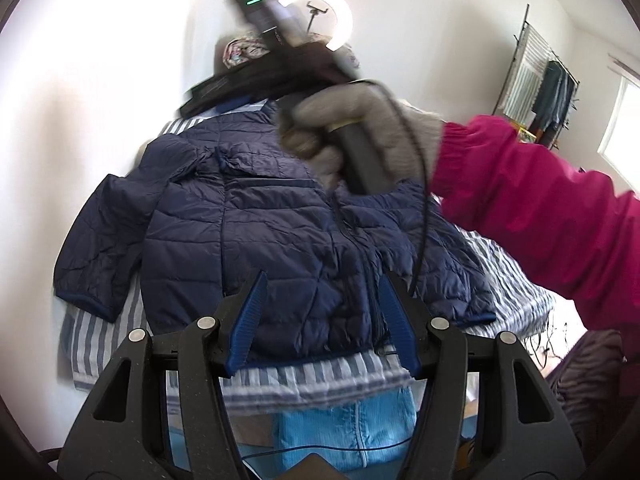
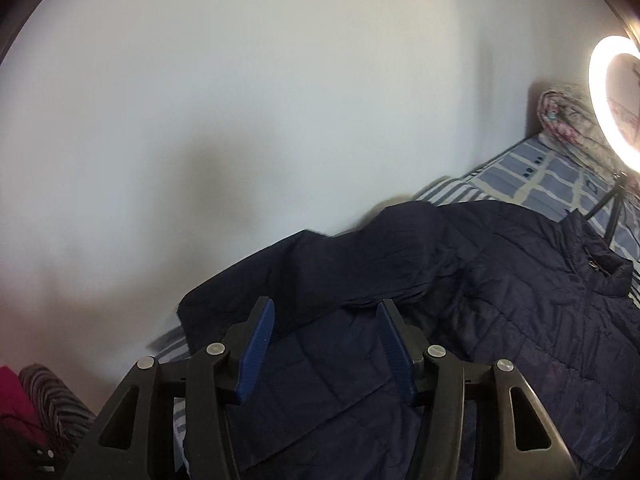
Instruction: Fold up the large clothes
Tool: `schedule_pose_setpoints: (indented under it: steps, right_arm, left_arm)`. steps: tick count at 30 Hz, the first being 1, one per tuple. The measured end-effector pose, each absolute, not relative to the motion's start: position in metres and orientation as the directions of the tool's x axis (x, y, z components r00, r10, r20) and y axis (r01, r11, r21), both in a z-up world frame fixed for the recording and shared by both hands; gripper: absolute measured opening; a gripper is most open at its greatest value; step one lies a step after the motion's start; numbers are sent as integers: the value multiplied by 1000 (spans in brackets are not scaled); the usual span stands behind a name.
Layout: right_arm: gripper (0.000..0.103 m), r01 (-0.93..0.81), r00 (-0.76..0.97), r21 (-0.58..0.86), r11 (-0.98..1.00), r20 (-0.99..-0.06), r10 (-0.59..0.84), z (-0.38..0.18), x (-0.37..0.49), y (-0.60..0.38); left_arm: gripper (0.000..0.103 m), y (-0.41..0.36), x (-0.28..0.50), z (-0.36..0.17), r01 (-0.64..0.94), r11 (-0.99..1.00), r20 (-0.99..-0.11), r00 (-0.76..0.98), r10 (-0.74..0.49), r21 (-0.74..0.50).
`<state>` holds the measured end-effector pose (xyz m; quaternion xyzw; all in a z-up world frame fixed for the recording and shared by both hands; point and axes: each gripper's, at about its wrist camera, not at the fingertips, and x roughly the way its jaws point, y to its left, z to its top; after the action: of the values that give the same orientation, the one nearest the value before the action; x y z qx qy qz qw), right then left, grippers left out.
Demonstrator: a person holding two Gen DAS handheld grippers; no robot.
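A navy quilted jacket (image 1: 260, 220) lies front up on a striped sheet (image 1: 104, 344), its collar at the far end and one sleeve (image 1: 104, 240) spread out to the left. My left gripper (image 1: 323, 280) hovers open over the hem with nothing between its blue pads. A gloved hand (image 1: 360, 120) with a pink sleeve (image 1: 540, 208) holds the right tool's handle (image 1: 360, 160) above the jacket's collar end; the tool is blurred. In the right wrist view the right gripper (image 2: 326, 304) stands open over the jacket (image 2: 500, 300) near its sleeve (image 2: 360, 264), with nothing between its pads.
A white wall runs along the bed's far side. A lit ring light (image 2: 600, 100) on a tripod and a rolled floral quilt (image 2: 568, 116) sit at the head end. A light blue garment (image 1: 352, 432) hangs below the sheet's near edge. A clothes rack (image 1: 536, 76) stands at the right.
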<state>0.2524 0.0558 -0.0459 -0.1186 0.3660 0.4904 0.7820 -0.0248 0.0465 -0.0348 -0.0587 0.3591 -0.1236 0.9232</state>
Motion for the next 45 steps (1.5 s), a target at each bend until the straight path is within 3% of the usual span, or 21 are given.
schedule_pose_setpoints:
  steps: [18,27,39,45]
  right_arm:
    - [49,-985,-52,134,112,-838,543,-149,103,196]
    - [48,-996,40,-2,84,-893,448,-187,77,240]
    - [39,-985,157,-121,122,-923,351,-231,78,262]
    - [7,-985,156,-118,127,-924,350,-229,80,259]
  left_arm:
    - [60,19,-88,-28,297,942,-614,717,-329,-158]
    - [60,26,-89,-24,280,947,-597,737,-318,-159]
    - [60,32,-83,-24,269,949,-596,740,-312,-162]
    - [60,30,-78,-27,263,952,-606,735,-304,-158]
